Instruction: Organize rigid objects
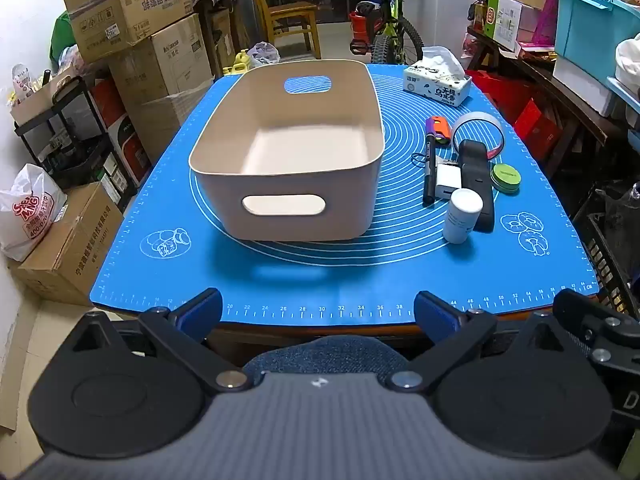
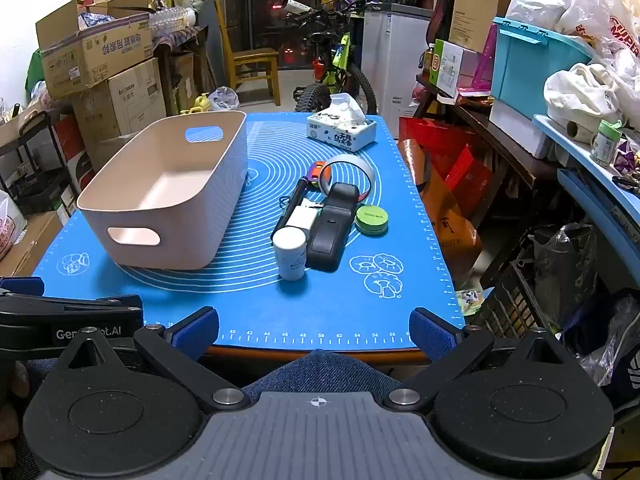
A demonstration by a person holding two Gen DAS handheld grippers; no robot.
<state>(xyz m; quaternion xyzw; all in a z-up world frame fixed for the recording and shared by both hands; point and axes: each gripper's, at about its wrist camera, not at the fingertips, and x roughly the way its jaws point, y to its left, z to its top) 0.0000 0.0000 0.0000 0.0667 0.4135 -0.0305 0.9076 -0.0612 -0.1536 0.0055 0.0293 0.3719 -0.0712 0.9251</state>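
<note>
Sitting on the left half of the blue mat (image 1: 280, 288) is a beige basket (image 1: 288, 152), its inside bare. Lying in a cluster to its right are a black marker (image 1: 430, 172), a white charger (image 1: 447, 184), a white bottle (image 1: 462, 216) standing upright, a long black case (image 1: 476, 184), a tape ring (image 1: 480, 128) and a green tin (image 1: 506, 177). Resting farther back is a tissue pack (image 1: 436, 84). Hovering at the near edge, the left gripper (image 1: 318, 312) and the right gripper (image 2: 314, 330) are both gaping wide, gripping nothing.
</note>
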